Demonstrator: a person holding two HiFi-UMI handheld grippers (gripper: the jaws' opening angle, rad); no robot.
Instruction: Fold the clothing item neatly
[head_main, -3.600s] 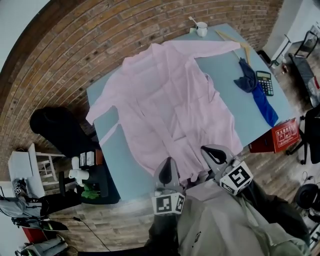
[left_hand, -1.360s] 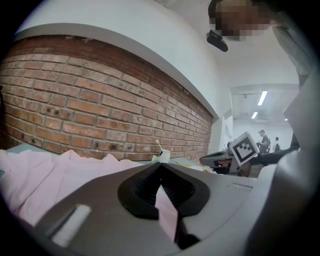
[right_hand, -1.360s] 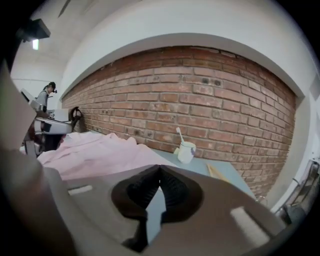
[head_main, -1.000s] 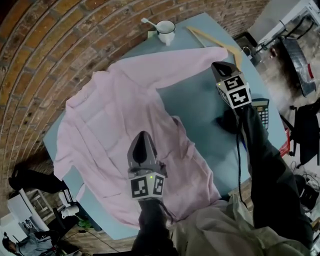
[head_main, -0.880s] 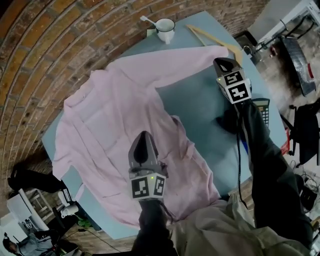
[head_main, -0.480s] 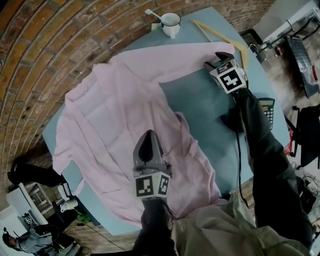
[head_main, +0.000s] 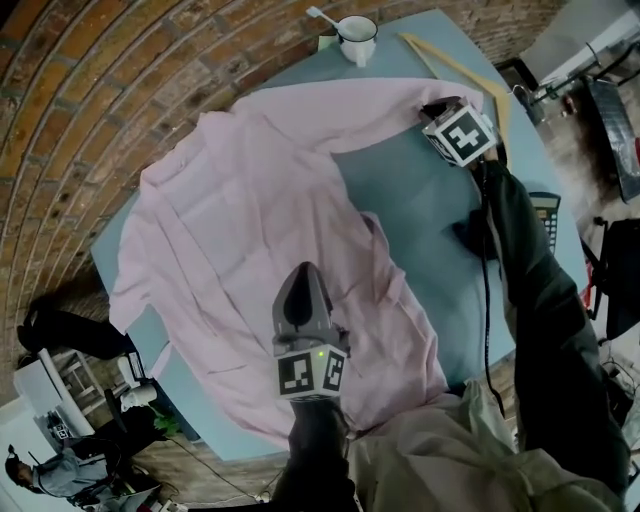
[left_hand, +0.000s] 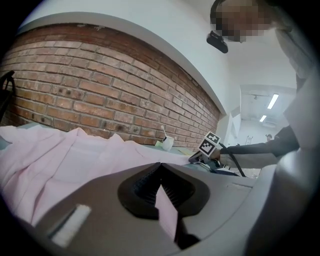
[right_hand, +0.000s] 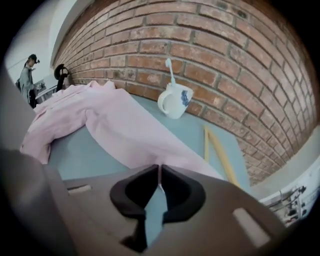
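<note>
A white mug (head_main: 357, 30) and a pale wooden hanger (head_main: 455, 68) sit at the far edge of the smooth blue-grey table (head_main: 420, 190), near the brick wall (head_main: 90, 80). A dark calculator (head_main: 549, 215) peeks past the person's right arm. The soft, creased pink shirt (head_main: 240, 210) lies spread open across the table. The left gripper (head_main: 303, 275) is clamped on a fold of its front. The right gripper (head_main: 430, 108), its jaws just closing, pinches the end of the outstretched sleeve.

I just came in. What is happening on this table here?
A person is folding a pink shirt spread on the blue table, with a gripper in each hand. The left gripper is shut on the shirt's fabric. The right gripper has just been closing its jaws, with the end of the sleeve between them.
</note>
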